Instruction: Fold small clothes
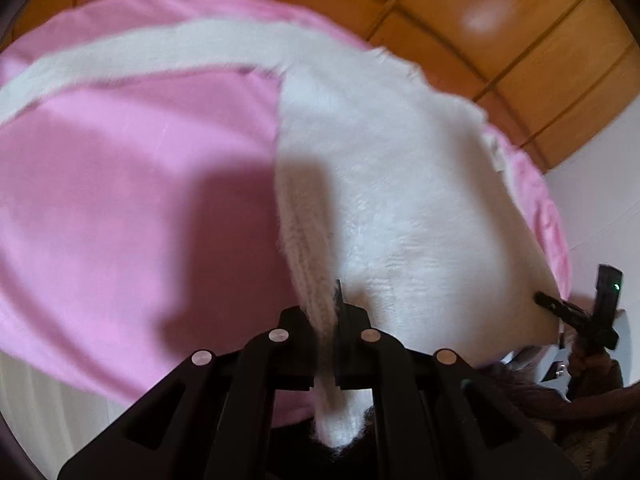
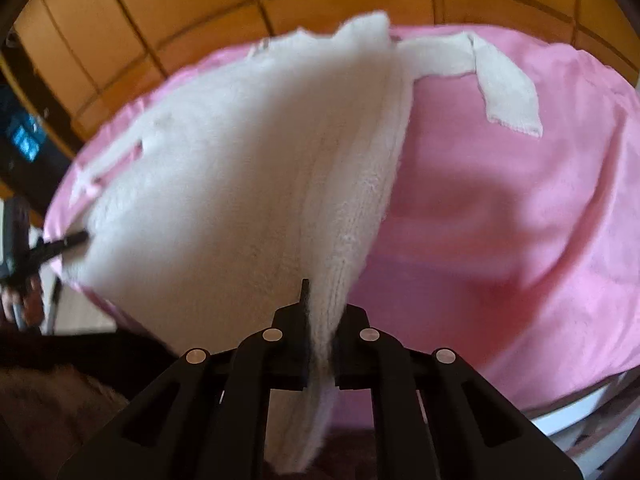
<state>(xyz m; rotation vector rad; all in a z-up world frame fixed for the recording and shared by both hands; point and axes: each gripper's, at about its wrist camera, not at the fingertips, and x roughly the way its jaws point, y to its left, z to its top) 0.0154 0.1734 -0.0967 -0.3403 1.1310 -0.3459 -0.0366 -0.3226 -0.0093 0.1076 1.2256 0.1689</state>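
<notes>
A white fuzzy knit garment (image 1: 400, 200) is held up by its hem over a pink cloth (image 1: 120, 200). My left gripper (image 1: 326, 316) is shut on one corner of its ribbed hem. My right gripper (image 2: 320, 312) is shut on the other corner of the white garment (image 2: 224, 184). One sleeve (image 1: 140, 56) lies stretched across the pink cloth, and the other sleeve (image 2: 504, 88) lies bent on the pink cloth (image 2: 520, 220). The right gripper shows at the right edge of the left wrist view (image 1: 548, 300), and the left gripper at the left edge of the right wrist view (image 2: 76, 238).
The pink cloth covers a surface with a white edge (image 2: 580, 408). Beyond it is an orange wooden floor (image 1: 480, 40) with dark seams. A dark device with a blue screen (image 2: 24, 140) stands at the left.
</notes>
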